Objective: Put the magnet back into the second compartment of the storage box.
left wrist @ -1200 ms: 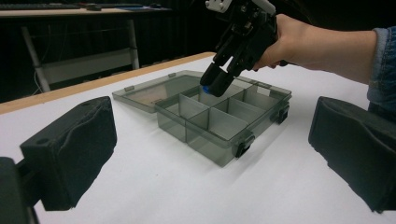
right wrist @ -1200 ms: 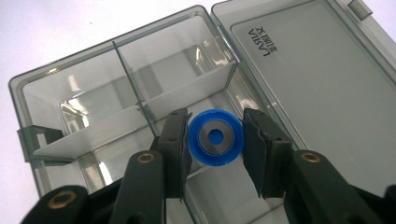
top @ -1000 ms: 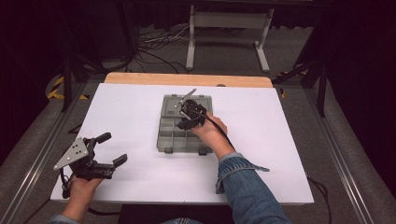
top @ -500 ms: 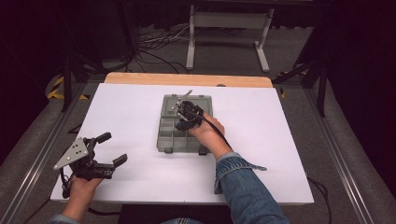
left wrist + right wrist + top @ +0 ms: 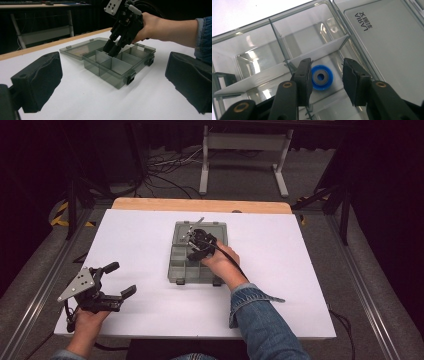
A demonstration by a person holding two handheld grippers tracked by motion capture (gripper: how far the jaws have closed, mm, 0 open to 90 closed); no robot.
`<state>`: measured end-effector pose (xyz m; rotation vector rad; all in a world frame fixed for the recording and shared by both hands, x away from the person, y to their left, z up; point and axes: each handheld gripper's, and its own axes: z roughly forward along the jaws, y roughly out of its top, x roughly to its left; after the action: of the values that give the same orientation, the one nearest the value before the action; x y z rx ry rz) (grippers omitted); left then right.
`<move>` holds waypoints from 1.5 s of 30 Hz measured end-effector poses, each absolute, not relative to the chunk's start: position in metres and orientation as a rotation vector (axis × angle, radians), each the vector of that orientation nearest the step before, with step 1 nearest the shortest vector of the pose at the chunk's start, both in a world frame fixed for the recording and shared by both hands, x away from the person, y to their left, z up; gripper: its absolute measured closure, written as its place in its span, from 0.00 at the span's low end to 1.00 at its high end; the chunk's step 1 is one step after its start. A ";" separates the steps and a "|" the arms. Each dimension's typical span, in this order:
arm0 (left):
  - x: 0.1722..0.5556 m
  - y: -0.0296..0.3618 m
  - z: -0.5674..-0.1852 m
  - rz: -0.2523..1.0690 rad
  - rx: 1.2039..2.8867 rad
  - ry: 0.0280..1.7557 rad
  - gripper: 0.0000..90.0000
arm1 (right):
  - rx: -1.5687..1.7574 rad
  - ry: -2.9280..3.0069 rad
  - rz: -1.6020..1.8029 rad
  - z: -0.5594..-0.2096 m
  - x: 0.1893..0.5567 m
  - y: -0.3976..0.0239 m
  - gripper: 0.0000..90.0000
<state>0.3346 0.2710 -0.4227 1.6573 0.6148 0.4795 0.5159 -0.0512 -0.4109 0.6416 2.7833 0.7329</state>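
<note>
Since a second ago the right gripper [image 5: 194,241] has dipped a little deeper into the compartment box [image 5: 196,254], while the left gripper [image 5: 120,279] has stayed where it was near the tabletop's [image 5: 300,270] front left corner.

Seen in the right gripper view, the right gripper's jaws stand apart, one on each side of a blue ring with a grey centre [image 5: 321,77] that lies flat on the floor of one compartment. The left-hand jaw is touching or nearly touching the ring's edge; the other jaw is clear of it. Just beyond the jaws a clear divider wall [image 5: 317,52] crosses the box, with further compartments behind it. To the right of the jaws lies the box's opened lid [image 5: 387,42], flat and printed with "LARIA".

From the left gripper view, the right gripper [image 5: 113,49] points steeply down into the smoky grey box [image 5: 117,67], the person's right hand [image 5: 150,26] behind it and a denim sleeve [image 5: 202,35] at the edge.

The left gripper's jaws are wide apart and hold nothing; it rests in the person's left hand [image 5: 87,320], well apart from the box, aimed toward it across bare white tabletop.
</note>
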 end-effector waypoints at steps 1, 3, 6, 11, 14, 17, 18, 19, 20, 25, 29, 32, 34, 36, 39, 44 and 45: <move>0.334 0.271 -0.422 0.478 1.661 0.615 0.02 | 0.641 2.781 0.733 -0.411 0.516 -0.051 0.65; 0.334 0.271 -0.422 0.479 1.660 0.614 0.02 | 0.642 2.781 0.739 -0.410 0.516 -0.052 0.64; 0.335 0.271 -0.422 0.480 1.660 0.615 0.02 | 0.650 2.774 0.758 -0.407 0.515 -0.054 0.61; 0.335 0.271 -0.422 0.479 1.659 0.614 0.02 | 0.662 2.738 0.791 -0.398 0.511 -0.059 0.49; 0.335 0.271 -0.422 0.478 1.659 0.614 0.02 | 0.672 2.717 0.820 -0.391 0.508 -0.062 0.43; 0.334 0.271 -0.422 0.478 1.657 0.615 0.02 | 0.674 2.702 0.846 -0.385 0.505 -0.065 0.38; 0.334 0.271 -0.422 0.478 1.657 0.615 0.02 | 0.674 2.697 0.858 -0.383 0.504 -0.065 0.36; 0.334 0.271 -0.422 0.479 1.656 0.615 0.02 | 0.674 2.696 0.865 -0.381 0.502 -0.066 0.34; 0.334 0.271 -0.422 0.478 1.659 0.614 0.02 | 0.669 2.693 0.872 -0.379 0.501 -0.067 0.33; 0.334 0.271 -0.422 0.480 1.656 0.613 0.02 | 0.678 2.663 0.908 -0.369 0.492 -0.074 0.23; 0.334 0.270 -0.422 0.481 1.653 0.611 0.02 | 0.674 2.639 0.959 -0.361 0.481 -0.083 0.20; 0.334 0.270 -0.422 0.475 1.653 0.614 0.02 | 0.665 2.630 0.993 -0.355 0.474 -0.089 0.19; 0.333 0.270 -0.422 0.477 1.656 0.613 0.02 | 0.662 2.618 1.023 -0.352 0.468 -0.094 0.18; 0.333 0.270 -0.422 0.478 1.651 0.613 0.02 | 0.658 2.605 1.051 -0.348 0.463 -0.099 0.17; 0.333 0.269 -0.422 0.480 1.655 0.609 0.02 | 0.651 2.591 1.086 -0.344 0.455 -0.105 0.14; 0.333 0.269 -0.422 0.484 1.648 0.607 0.02 | 0.643 2.556 1.143 -0.337 0.442 -0.119 0.10; 0.333 0.269 -0.421 0.485 1.648 0.609 0.02 | 0.644 2.550 1.152 -0.336 0.441 -0.121 0.09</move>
<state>0.3334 0.2690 -0.4214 1.6479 0.6085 0.4851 0.4406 -0.1209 -0.3363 0.6443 2.5497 1.1519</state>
